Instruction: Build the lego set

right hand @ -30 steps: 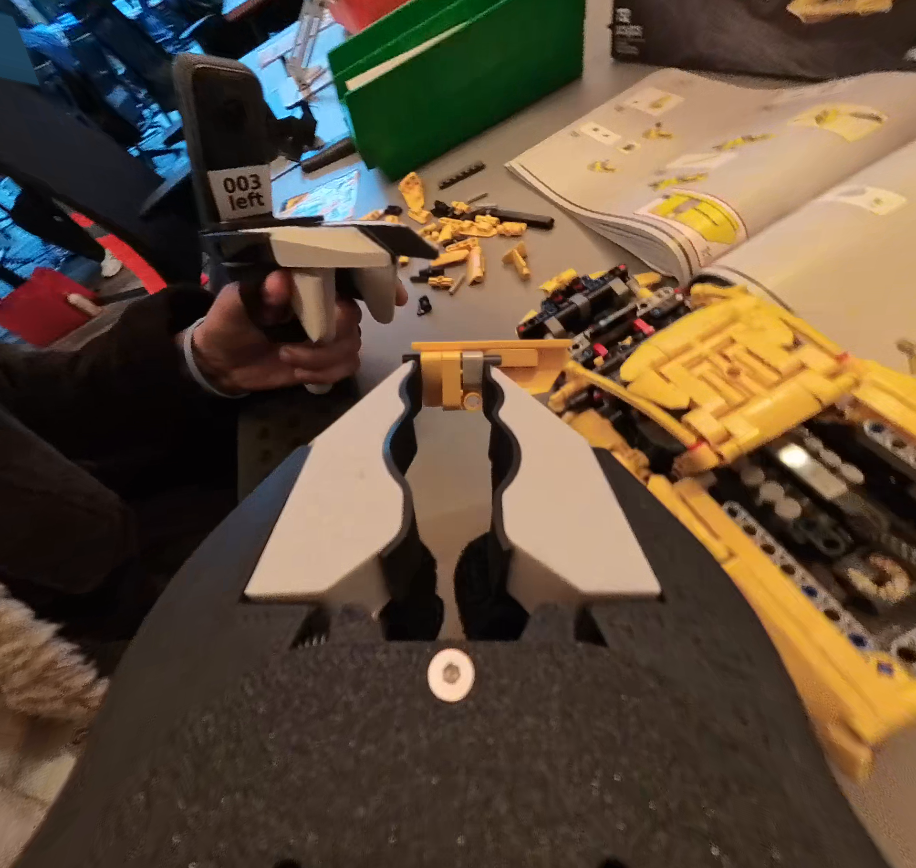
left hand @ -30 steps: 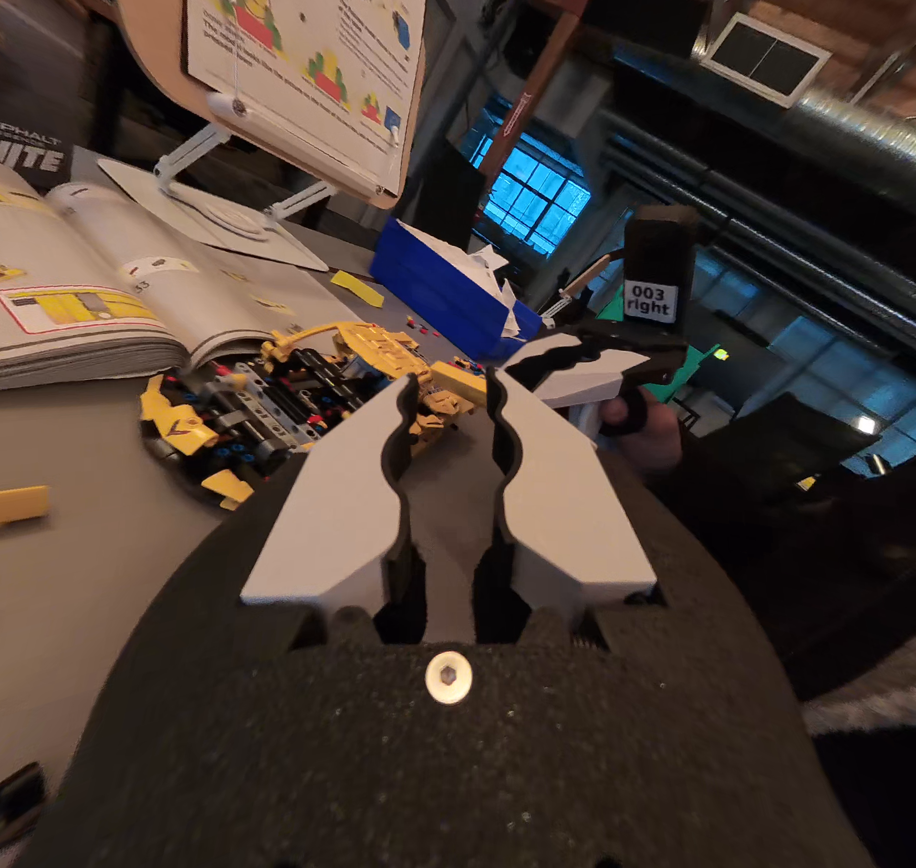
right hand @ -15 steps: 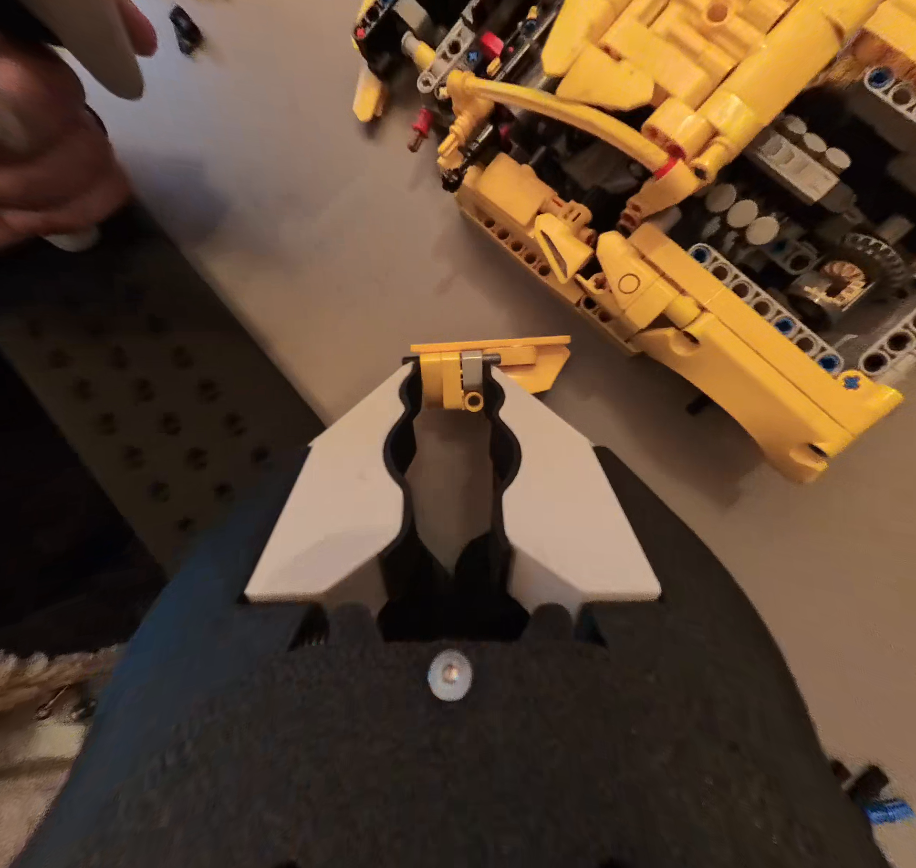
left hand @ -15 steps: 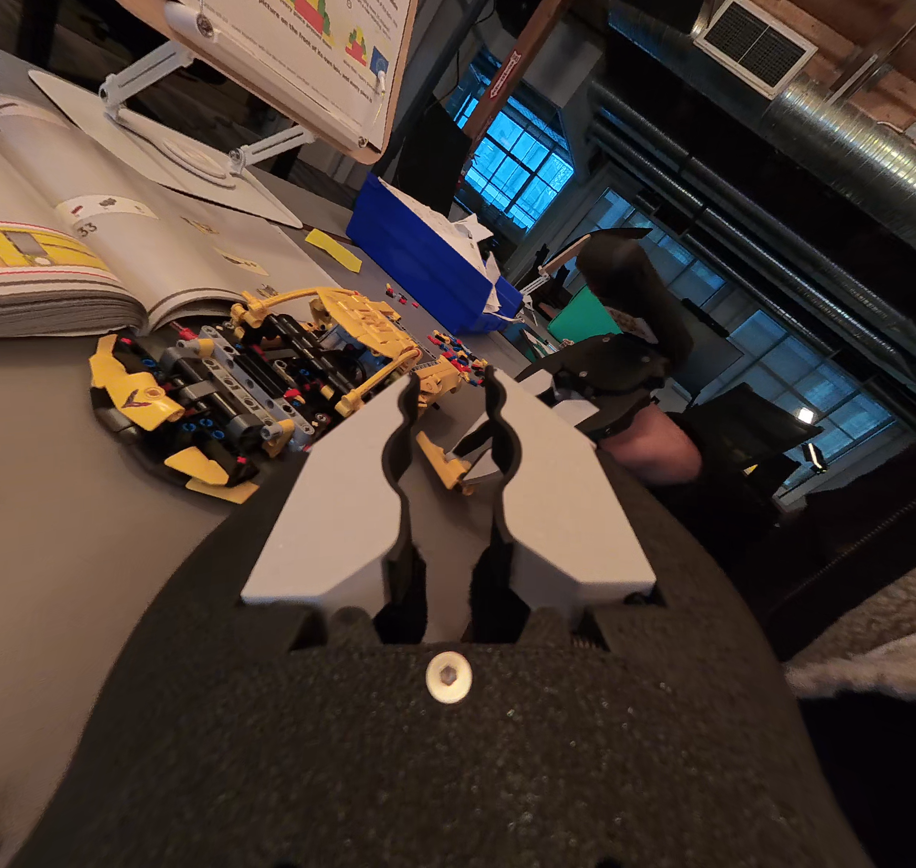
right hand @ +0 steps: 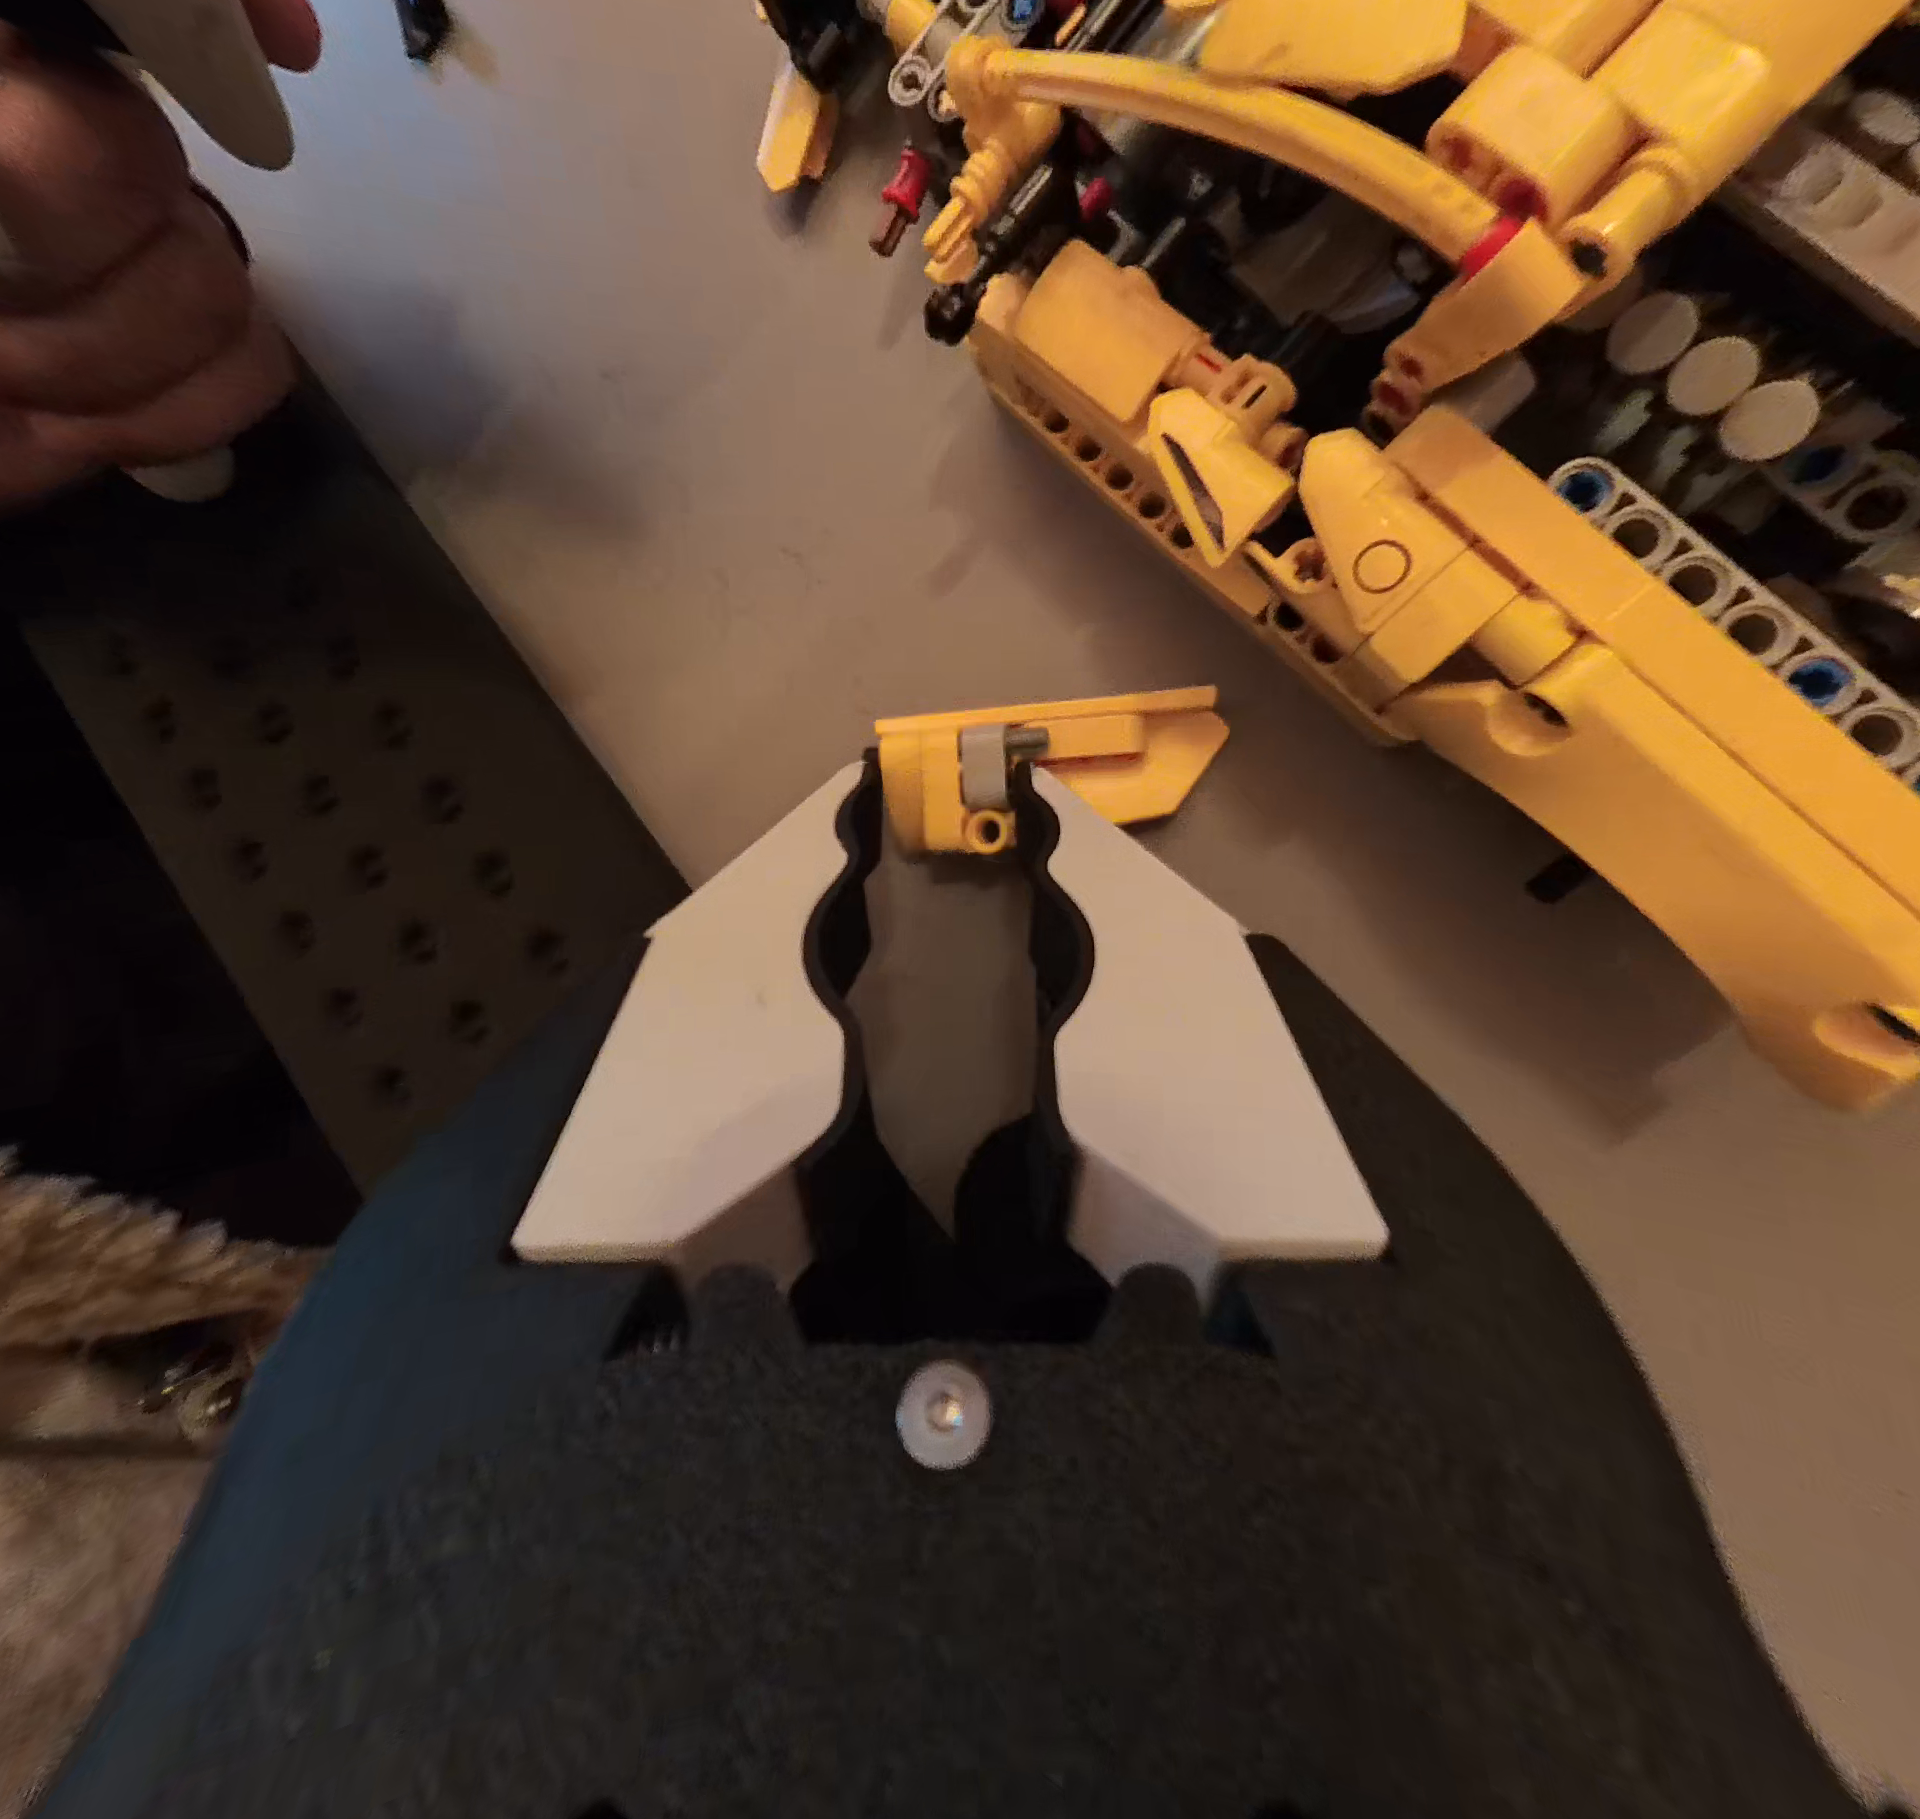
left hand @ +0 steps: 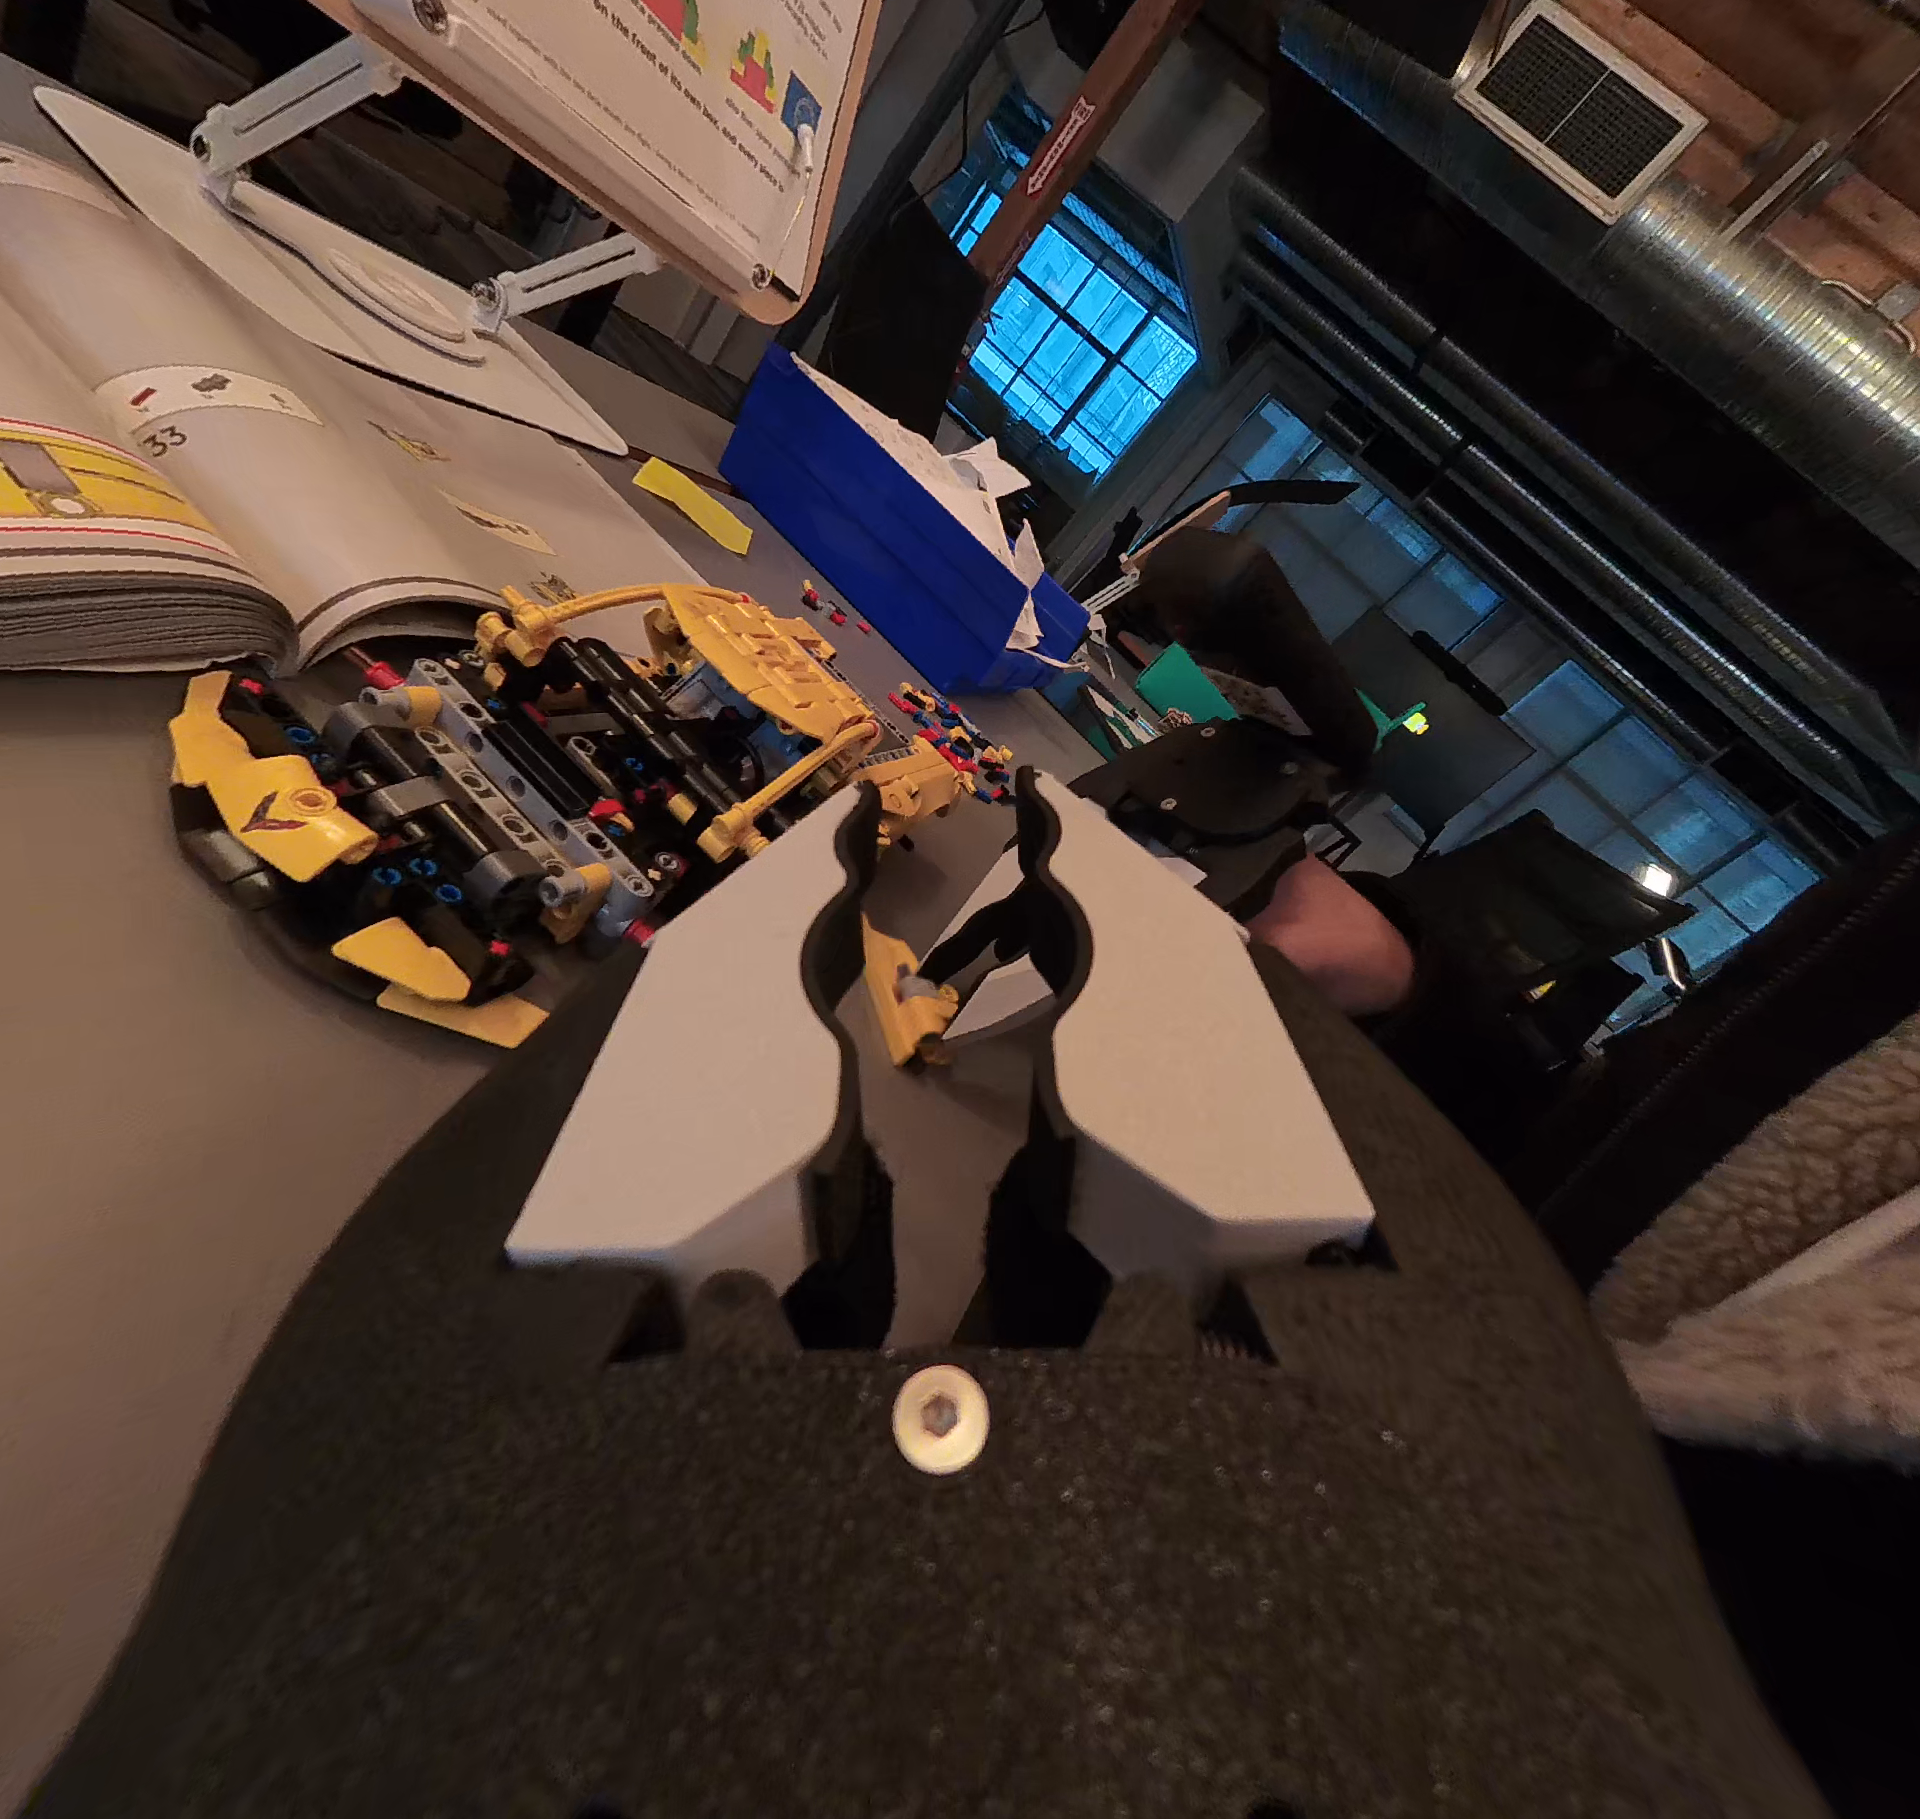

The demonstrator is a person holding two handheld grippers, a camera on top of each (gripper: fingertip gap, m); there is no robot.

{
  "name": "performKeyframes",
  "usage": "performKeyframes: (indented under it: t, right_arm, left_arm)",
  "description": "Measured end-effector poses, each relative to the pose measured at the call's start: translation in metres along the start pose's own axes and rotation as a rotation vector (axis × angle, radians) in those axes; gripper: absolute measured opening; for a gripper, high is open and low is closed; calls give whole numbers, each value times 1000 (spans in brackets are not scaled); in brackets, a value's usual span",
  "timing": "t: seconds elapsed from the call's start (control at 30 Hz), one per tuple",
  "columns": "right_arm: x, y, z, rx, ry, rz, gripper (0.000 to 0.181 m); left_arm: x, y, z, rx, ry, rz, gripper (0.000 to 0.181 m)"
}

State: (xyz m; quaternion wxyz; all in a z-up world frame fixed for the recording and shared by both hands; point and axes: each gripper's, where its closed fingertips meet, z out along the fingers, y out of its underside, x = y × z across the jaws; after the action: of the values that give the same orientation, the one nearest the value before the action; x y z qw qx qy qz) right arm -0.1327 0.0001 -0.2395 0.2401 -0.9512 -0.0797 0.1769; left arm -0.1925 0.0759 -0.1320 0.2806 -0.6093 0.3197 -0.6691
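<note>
Yellow panel piece (right hand: 1023,767) pinched at right gripper (right hand: 948,782) tips, low over table, car model (right hand: 1455,439) ahead-right, likely for fitting; left gripper (left hand: 940,813) parted, empty.

A half-built yellow and black lego car (right hand: 1455,335) is sitting on the grey counter (right hand: 644,398), its grey beams and black frame showing. Near its flank, a small yellow panel piece (right hand: 1039,767) with a grey pin is being pinched at the right gripper's (right hand: 951,782) fingers (right hand: 1143,990), hanging just above the counter.
</note>
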Motion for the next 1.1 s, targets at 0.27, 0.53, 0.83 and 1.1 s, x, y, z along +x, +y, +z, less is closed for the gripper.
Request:
performKeyframes:
  t: [0.27,0.53,0.83,1.1]
  right_arm:
    - [-6,-26,-43,207,-292,23,37]
    - [96,-70,-107,791,121,-13,46]
    - [126,-70,-99,748,454,-100,28]
    - [134,-62,-102,706,581,-68,22]
  left_arm:
    - [-9,-4,-3,-5,-33,-20,24]
    - [-85,-32,-46,-185,-582,559,24]
    - [-123,-64,-112,-91,-714,451,17]
    - [-123,-82,-188,-173,-780,294,35]
